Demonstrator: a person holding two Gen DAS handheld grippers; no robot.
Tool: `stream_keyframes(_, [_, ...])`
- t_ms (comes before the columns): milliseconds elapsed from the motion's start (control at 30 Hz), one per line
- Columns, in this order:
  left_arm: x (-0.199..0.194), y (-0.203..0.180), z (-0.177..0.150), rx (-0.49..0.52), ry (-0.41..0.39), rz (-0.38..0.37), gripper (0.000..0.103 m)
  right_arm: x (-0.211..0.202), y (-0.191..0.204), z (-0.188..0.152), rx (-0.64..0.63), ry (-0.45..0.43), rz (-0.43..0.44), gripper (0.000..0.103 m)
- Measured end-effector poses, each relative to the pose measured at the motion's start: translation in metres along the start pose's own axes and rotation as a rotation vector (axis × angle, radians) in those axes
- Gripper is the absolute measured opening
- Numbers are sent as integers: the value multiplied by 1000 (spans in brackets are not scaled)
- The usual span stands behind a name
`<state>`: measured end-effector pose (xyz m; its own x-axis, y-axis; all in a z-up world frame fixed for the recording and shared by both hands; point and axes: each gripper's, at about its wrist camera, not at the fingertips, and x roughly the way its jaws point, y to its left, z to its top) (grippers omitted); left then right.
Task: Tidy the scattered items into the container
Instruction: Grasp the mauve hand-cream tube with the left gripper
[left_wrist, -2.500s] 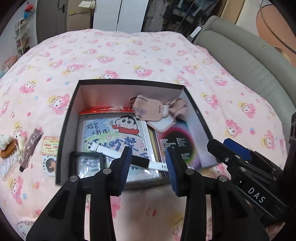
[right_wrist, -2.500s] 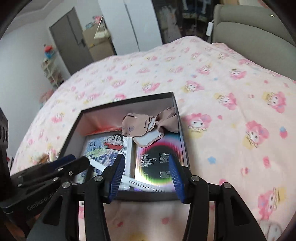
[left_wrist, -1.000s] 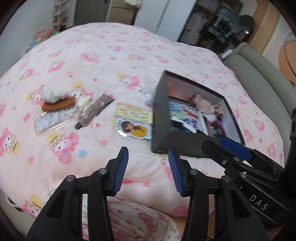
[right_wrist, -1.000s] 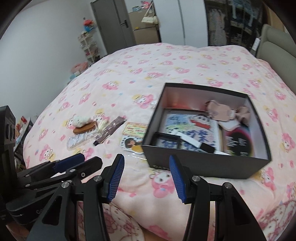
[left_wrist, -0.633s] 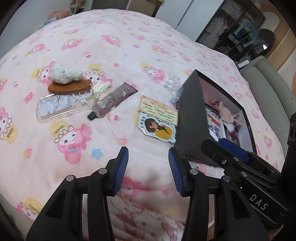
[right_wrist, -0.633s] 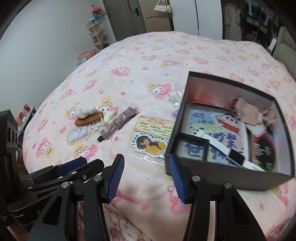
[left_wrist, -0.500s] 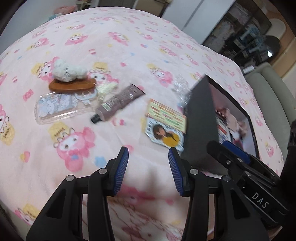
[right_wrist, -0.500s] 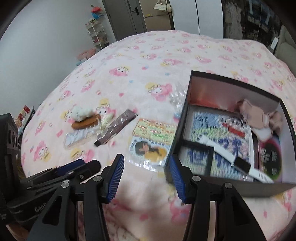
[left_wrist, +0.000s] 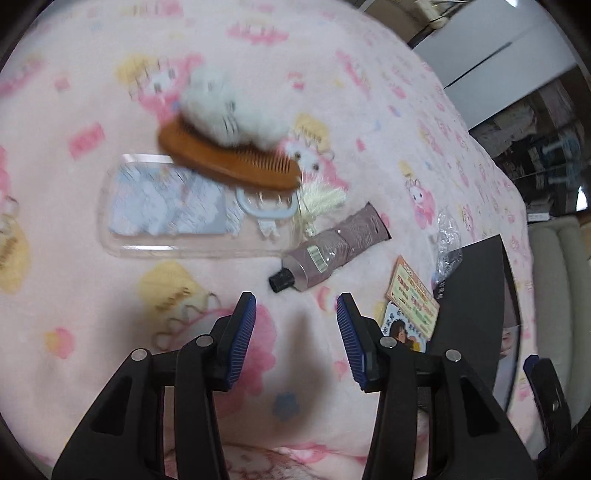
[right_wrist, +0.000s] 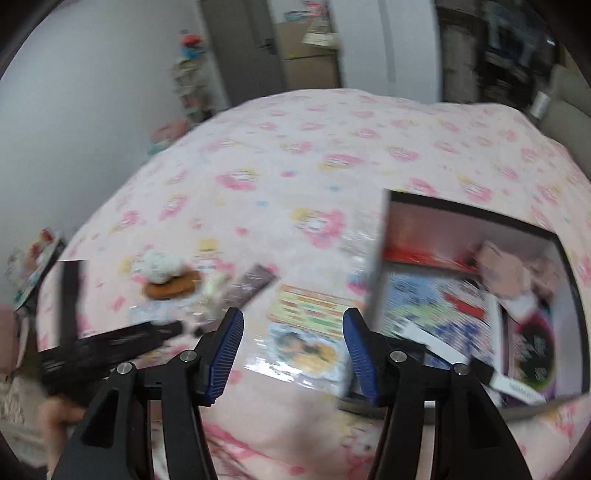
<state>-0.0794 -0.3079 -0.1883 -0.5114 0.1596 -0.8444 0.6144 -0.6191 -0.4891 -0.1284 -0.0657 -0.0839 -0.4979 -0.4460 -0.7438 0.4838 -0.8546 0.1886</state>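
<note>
On the pink blanket lie a brown-grey tube (left_wrist: 332, 249) with a black cap, a wooden comb (left_wrist: 229, 162) under a white plush toy (left_wrist: 229, 101), a clear phone case (left_wrist: 173, 216) and two cards (left_wrist: 412, 314). My left gripper (left_wrist: 295, 328) is open and empty just short of the tube's cap. The black box (right_wrist: 480, 295) at the right holds several items. My right gripper (right_wrist: 291, 350) hovers above the cards (right_wrist: 306, 325) left of the box; its jaws are opening with nothing between them.
A crumpled clear wrapper (left_wrist: 448, 236) lies by the box's far corner. A grey padded headboard (left_wrist: 554, 280) runs along the right edge of the bed. A wardrobe and shelves (right_wrist: 314, 48) stand beyond the bed. A hand (right_wrist: 55, 413) shows at lower left.
My left gripper has swung left and dropped close to the blanket, so the tube, comb and case now loom large. My right gripper shifted left from the box toward the cards and widened.
</note>
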Motion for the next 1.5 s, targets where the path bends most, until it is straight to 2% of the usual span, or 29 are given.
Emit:
stream_keyframes(167, [28, 9, 18, -98, 64, -34, 49, 58, 24, 12, -32, 122, 74, 52])
stream_keyframes(233, [45, 15, 24, -136, 106, -44, 51, 85, 31, 12, -22, 179, 84, 52])
stream_keyframes(333, [63, 18, 30, -162, 144, -72, 58, 110, 37, 8, -26, 219, 75, 52])
stream_keyframes(433, [62, 10, 28, -120, 139, -61, 52, 123, 36, 2, -24, 249, 69, 52])
stream_keyframes(533, [59, 6, 26, -106, 137, -94, 46, 139, 36, -9, -13, 310, 96, 52])
stream_keyframes(633, [61, 10, 28, -135, 149, -127, 45, 157, 34, -18, 31, 364, 162, 52])
stream_keyframes(767, [70, 19, 31, -192, 170, -166, 48, 175, 36, -19, 46, 372, 232, 53])
stream_keyframes(900, [71, 23, 30, -216, 184, -233, 42, 198, 39, -23, 36, 381, 306, 53])
stream_keyframes(933, [70, 24, 28, -222, 187, -254, 38, 197, 40, -24, 30, 368, 317, 51])
stream_keyframes(967, [68, 22, 25, -220, 194, -279, 36, 193, 40, -26, 31, 355, 326, 39])
stream_keyframes(1000, [65, 19, 22, -211, 197, -290, 35, 189, 41, -27, 38, 352, 346, 36])
stream_keyframes(1067, [53, 11, 16, -183, 181, -282, 32, 177, 40, -29, 39, 337, 347, 33])
stream_keyframes(1267, [14, -11, -16, -122, 172, -324, 33, 117, 34, -35, 0, 276, 349, 25])
stream_keyframes(1300, [6, -16, -25, -106, 171, -330, 33, 105, 33, -38, -5, 263, 347, 24])
stream_keyframes(1333, [-1, -23, -35, -84, 170, -326, 33, 90, 31, -42, -5, 253, 372, 14])
stream_keyframes(1367, [-9, -31, -48, -58, 170, -318, 33, 75, 28, -47, 0, 252, 384, 10])
stream_keyframes(1500, [-31, -43, -89, -8, 187, -311, 33, 28, 11, -73, 27, 233, 395, 8])
